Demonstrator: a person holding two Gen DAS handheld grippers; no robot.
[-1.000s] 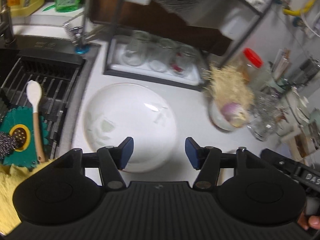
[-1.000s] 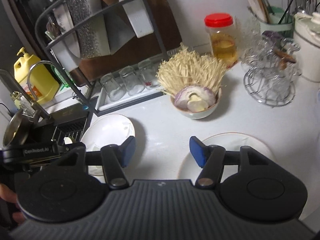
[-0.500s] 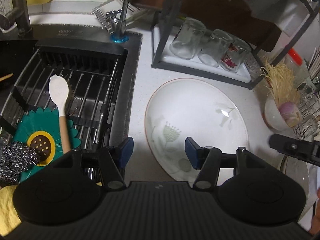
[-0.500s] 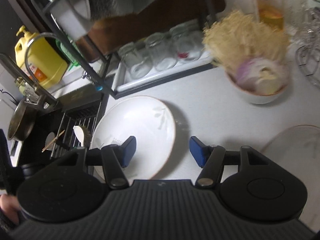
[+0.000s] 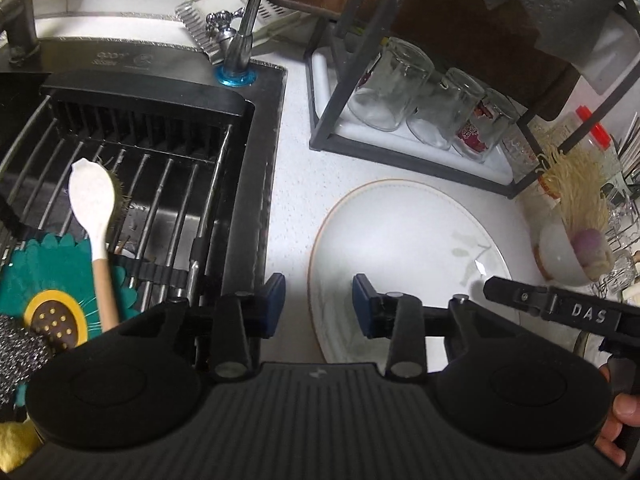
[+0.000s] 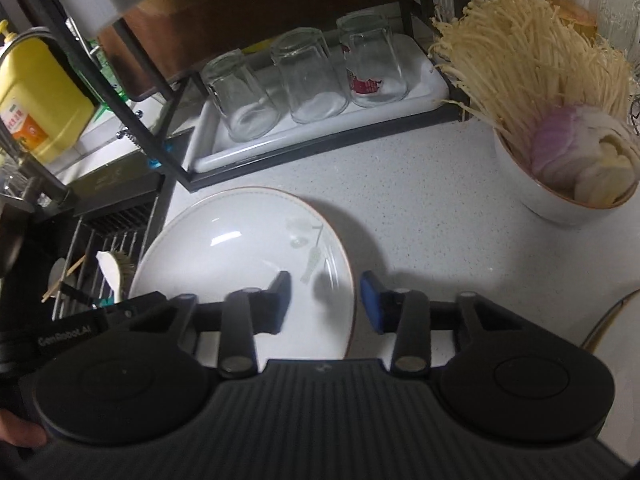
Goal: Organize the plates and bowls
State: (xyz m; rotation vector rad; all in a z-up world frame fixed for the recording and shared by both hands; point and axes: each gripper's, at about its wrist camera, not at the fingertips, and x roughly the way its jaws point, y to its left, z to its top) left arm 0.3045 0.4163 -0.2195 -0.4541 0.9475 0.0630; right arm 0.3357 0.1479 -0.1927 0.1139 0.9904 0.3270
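A white plate with a thin brown rim and a pale leaf print (image 5: 404, 248) lies flat on the speckled counter beside the sink; it also shows in the right wrist view (image 6: 244, 248). My left gripper (image 5: 319, 306) is open, its jaws straddling the plate's left rim. My right gripper (image 6: 325, 303) is open, its jaws straddling the plate's right rim. A second plate's edge (image 6: 612, 316) shows at the right. A white bowl (image 6: 560, 204) holds enoki mushrooms and sliced onion.
A dark sink (image 5: 168, 208) with a wire rack holds a white spoon (image 5: 94, 208) and a teal mat. A black dish rack (image 6: 312, 92) with three upturned glasses stands behind the plate. A yellow bottle (image 6: 36, 96) is at far left.
Both grippers have moved down and closer to the plate. The left gripper shifted right to the plate's left rim; the right gripper shifted left to its right rim. Both stay open.
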